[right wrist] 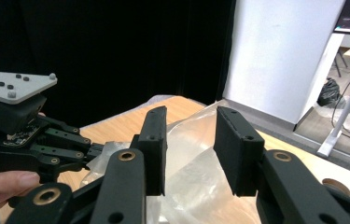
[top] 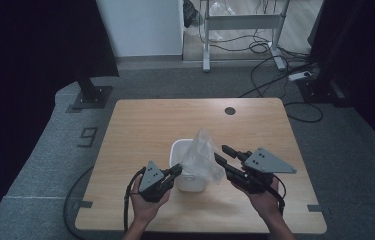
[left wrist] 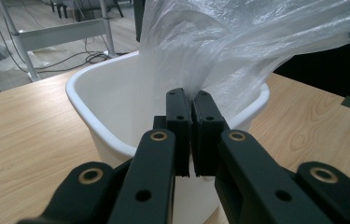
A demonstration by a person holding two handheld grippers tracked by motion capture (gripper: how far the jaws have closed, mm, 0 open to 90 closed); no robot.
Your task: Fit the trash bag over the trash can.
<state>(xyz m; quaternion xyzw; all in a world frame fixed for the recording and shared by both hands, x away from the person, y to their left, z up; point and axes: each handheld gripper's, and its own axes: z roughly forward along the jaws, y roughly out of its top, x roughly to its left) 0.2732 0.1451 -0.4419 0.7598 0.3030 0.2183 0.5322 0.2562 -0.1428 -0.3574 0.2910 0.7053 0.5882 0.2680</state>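
Where the high view centres on the wooden table [top: 140, 125]: white bin [top: 179, 148], clear plastic bag [top: 202, 155] rising from it, left gripper [top: 177, 170] at its near rim, right gripper [top: 223, 154] beside the bag; left gripper view, lower centre: jaws pinching bag film; right gripper view, centre: jaws spread, bag beyond, nothing held; risk: thin film slipping from the single pinch, bag collapsing
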